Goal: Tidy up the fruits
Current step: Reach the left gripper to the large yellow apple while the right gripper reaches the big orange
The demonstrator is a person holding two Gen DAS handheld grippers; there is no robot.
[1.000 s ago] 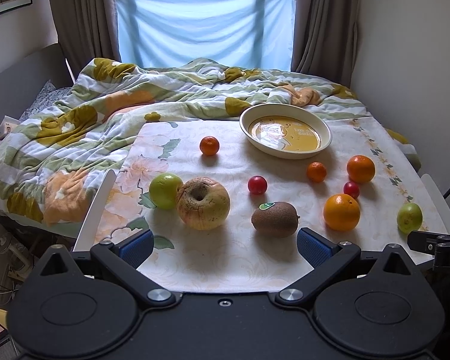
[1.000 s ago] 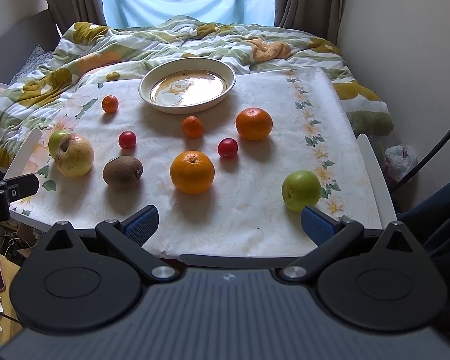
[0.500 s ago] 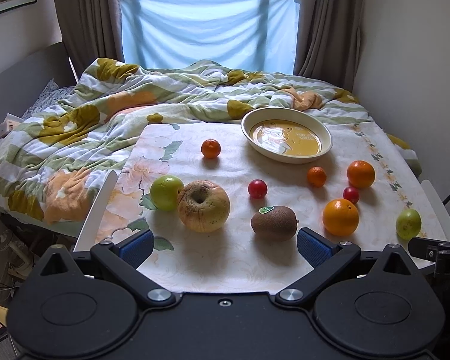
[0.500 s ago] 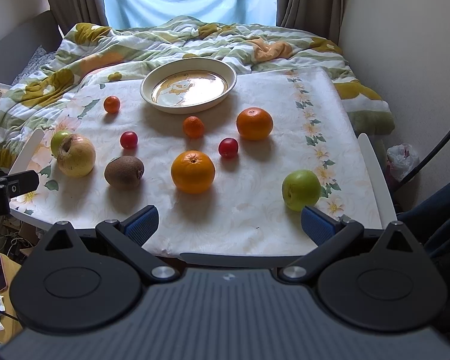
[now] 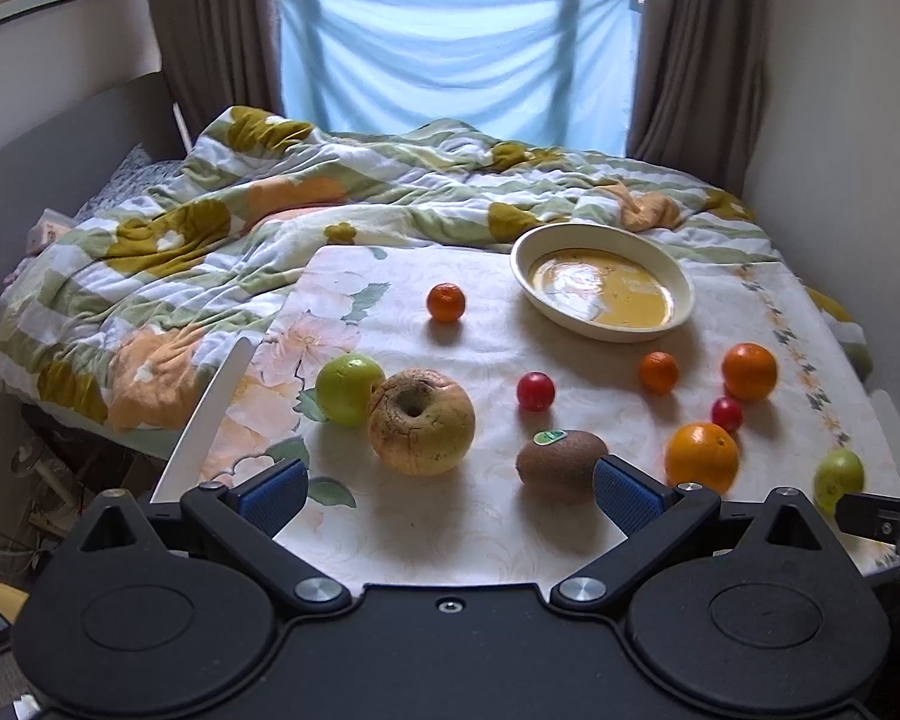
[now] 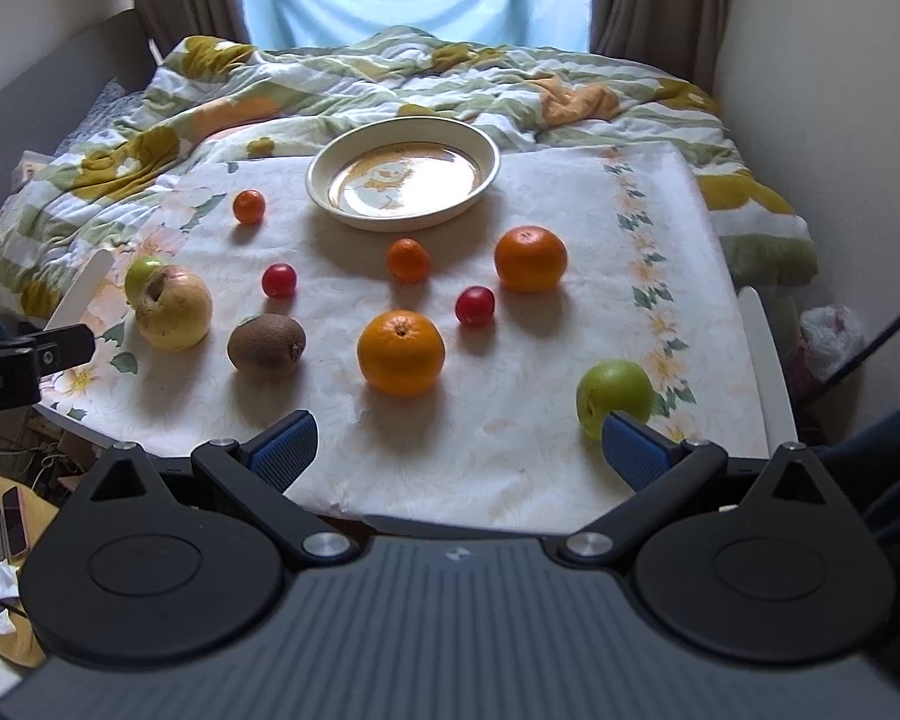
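From the left wrist camera, the left gripper (image 5: 447, 489) hangs over the near edge of the table (image 5: 450, 534) with its blue-padded fingers (image 5: 269, 485) spread wide and nothing between them; ten fruits lie loose on the floral tablecloth (image 5: 570, 312). Counted: one large wrinkled yellow apple (image 5: 421, 421) touching one green apple (image 5: 348, 387) on its left; a second green apple (image 5: 838, 477) far right near the table edge; one kiwi (image 5: 561, 463) with a green sticker, just beside the right-hand finger; two larger oranges, one near (image 5: 702, 457) and one farther back (image 5: 749, 371); two small mandarins, one mid-table (image 5: 658, 371) and one at the back left (image 5: 446, 302); two small red fruits, one in the middle (image 5: 535, 391) and one between the oranges (image 5: 727, 414). One cream bowl (image 5: 681, 285) stands empty at the back right; a floral quilt (image 5: 210, 252) lies rumpled behind the table.

From the right wrist camera, the right gripper (image 6: 459, 444) is likewise parted, holding nothing, over the near table edge; the same ten fruits show. The near green apple (image 6: 615, 399) sits just beyond its right finger (image 6: 633, 450); the near orange (image 6: 401, 352) lies in front of the gap; the kiwi (image 6: 266, 342) is left of that; the yellow apple (image 6: 174, 311) and the green apple behind it (image 6: 141, 276) are at the far left; the far orange (image 6: 531, 258), the two red fruits (image 6: 474, 306) (image 6: 279, 280) and the two mandarins (image 6: 409, 260) (image 6: 249, 206) lie between them and the bowl (image 6: 486, 147), none inside it; part of the left gripper (image 6: 30, 354) shows at the left border.
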